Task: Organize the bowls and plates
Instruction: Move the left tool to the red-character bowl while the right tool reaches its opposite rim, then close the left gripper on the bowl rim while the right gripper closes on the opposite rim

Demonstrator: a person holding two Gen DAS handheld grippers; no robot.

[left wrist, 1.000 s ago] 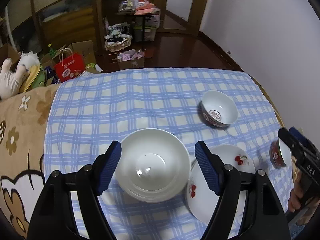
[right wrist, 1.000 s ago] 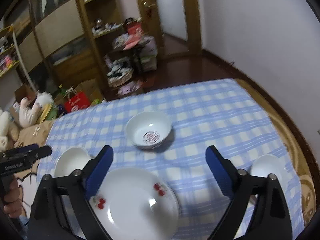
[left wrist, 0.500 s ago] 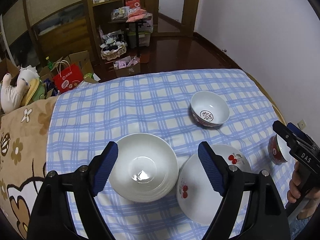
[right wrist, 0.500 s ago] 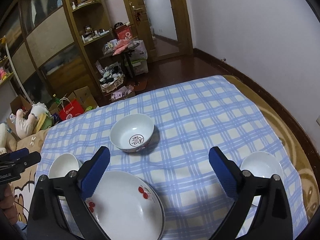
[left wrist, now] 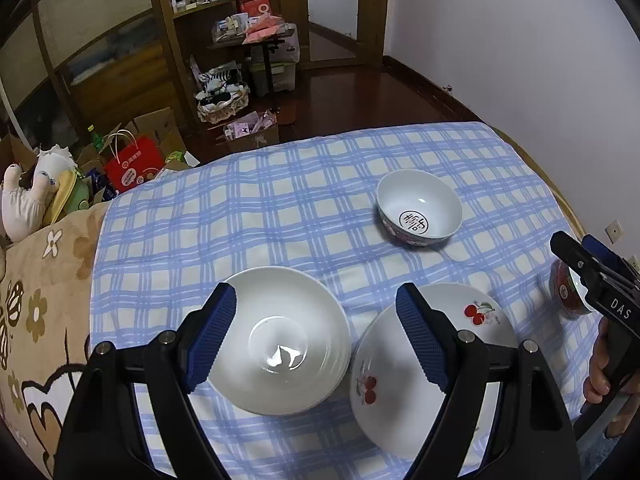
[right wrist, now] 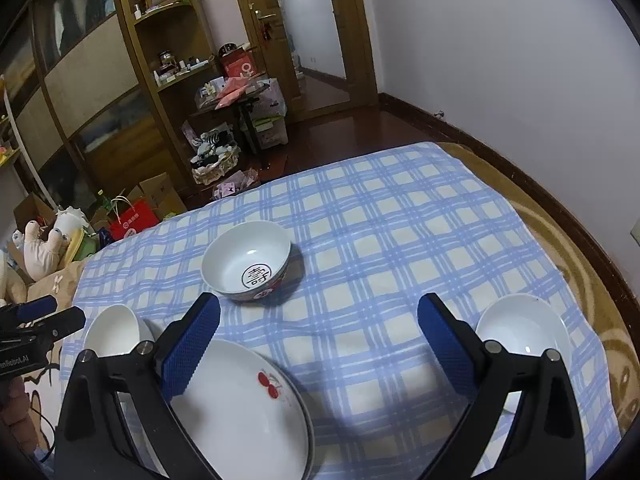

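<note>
crowding the far floor are a red paper shopping bag (left wrist: 134,168), cardboard boxes and a wicker basket (left wrist: 222,104) by wooden shelves. on the blue-and-white checked cloth (left wrist: 280,208) a plain white ceramic bowl (left wrist: 280,348) sits below the left gripper (left wrist: 316,340), whose jaws stand wide and empty. just beside it lies a white cherry-printed plate (left wrist: 476,320). farther back stands a white bowl with a black emblem inside (left wrist: 420,212). the right gripper (right wrist: 316,352) gapes wide too, holding nothing, with a small white dish (right wrist: 524,328) at its right.

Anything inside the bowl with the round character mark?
The patterned bowl is empty: only the black circular character printed on its white bottom shows. What lies under it on the checked cloth is hidden.
</note>
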